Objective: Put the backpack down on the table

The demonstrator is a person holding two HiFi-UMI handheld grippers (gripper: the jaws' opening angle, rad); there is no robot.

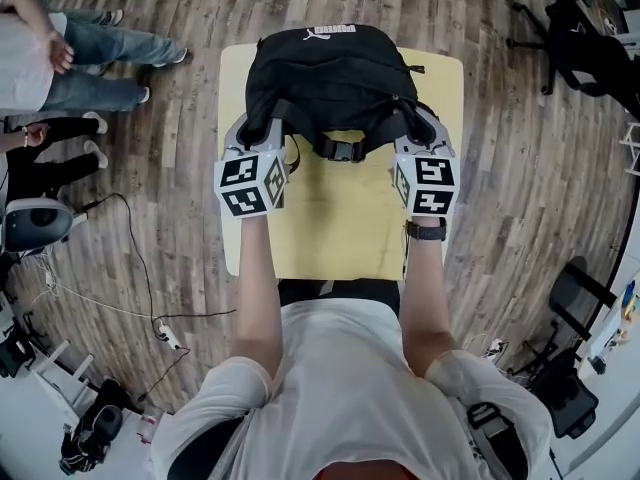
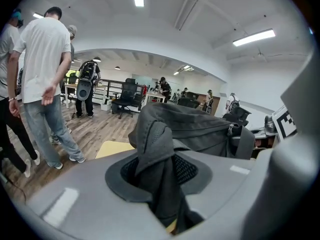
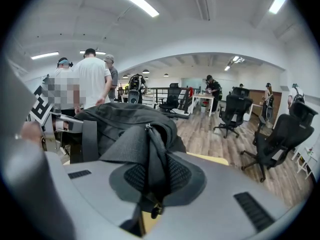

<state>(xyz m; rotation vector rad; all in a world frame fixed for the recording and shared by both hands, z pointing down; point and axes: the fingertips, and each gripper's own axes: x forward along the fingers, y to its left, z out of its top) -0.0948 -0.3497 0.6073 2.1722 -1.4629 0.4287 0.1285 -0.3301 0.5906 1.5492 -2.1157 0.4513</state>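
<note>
Head view, bottom of frame: person in a white shirt (image 1: pixel 340 398), both forearms reaching up-frame, black watch (image 1: pixel 426 231) on the R wrist. L gripper (image 1: pixel 262 133) sits centre-left and R gripper (image 1: pixel 415 130) centre-right, level w/ each other. Their marker cubes are nearest the camera and the jaws point toward the frame top.

L gripper (image 2: pixel 160 171): jaws clenched on the L strap (image 2: pixel 159 149), a bunched grey-black strap that rises from btw the pads w/ mesh padding showing either side. R gripper (image 3: pixel 152 181): jaws nearly together, pinching the R strap (image 3: pixel 150 151), which is folded on edge w/ a small tab hanging under it.

Btw the two grippers in head view hangs a black buckle (image 1: pixel 343 150) on a cross strap. Just beyond the jaws is the black backpack (image 1: pixel 335 73), upper centre of frame, w/ a white logo at its far edge. Its body spans from one gripper to the other and joins both via the straps. It's over the far end of the pale yellow table (image 1: pixel 340 228); can't tell if its base touches the tabletop.

Farther out there's wood floor (image 1: pixel 500 198), w/ a cable (image 1: pixel 130 268) trailing across it at left. People (image 1: pixel 60 58) stand upper left and a black office chair (image 1: pixel 585 48) is upper right. Both gripper views show more chairs and people deep in the room.
</note>
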